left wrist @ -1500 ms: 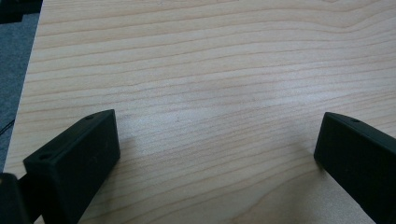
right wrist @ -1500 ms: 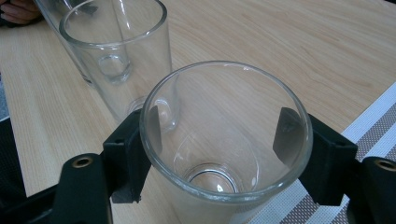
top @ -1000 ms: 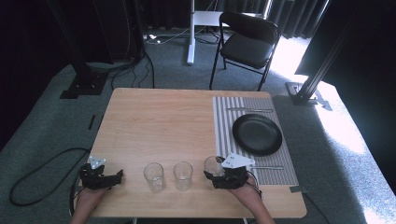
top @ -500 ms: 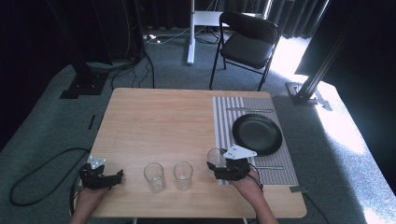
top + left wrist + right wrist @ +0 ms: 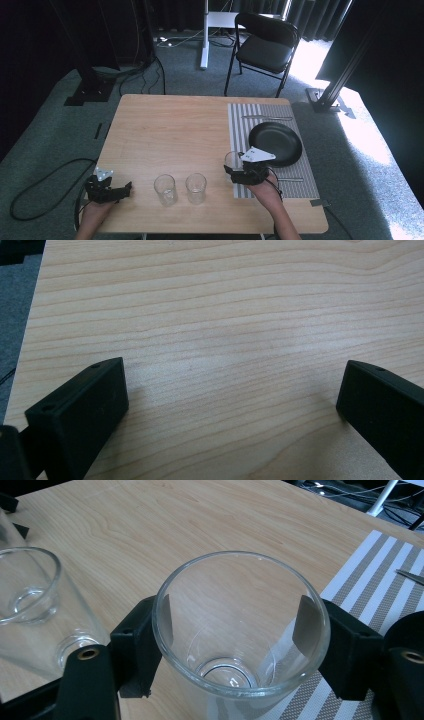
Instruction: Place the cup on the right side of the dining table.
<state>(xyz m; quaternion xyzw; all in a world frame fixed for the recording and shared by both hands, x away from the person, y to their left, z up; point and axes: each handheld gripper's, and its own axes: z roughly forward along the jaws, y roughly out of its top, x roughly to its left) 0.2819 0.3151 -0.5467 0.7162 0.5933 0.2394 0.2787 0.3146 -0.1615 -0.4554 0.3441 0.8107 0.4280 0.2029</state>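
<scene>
Carrying the glass (image 5: 240,630) w/ my right claw (image 5: 248,172) clenched on its walls, at the placemat's (image 5: 239,120) near-left edge, beside the plate (image 5: 276,144). I'd keep it upright, go slow. Left claw (image 5: 107,190) is released, off the mat's far left.

Clear glossy glass tumbler (image 5: 240,630), matt pale wood table (image 5: 170,130), woven striped placemat (image 5: 240,125).

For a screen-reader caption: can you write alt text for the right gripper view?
A clear drinking glass stands upright, clamped between the right gripper's two black fingers. A second empty glass sits to its left on the wooden table, and a striped placemat lies to the right.
</scene>
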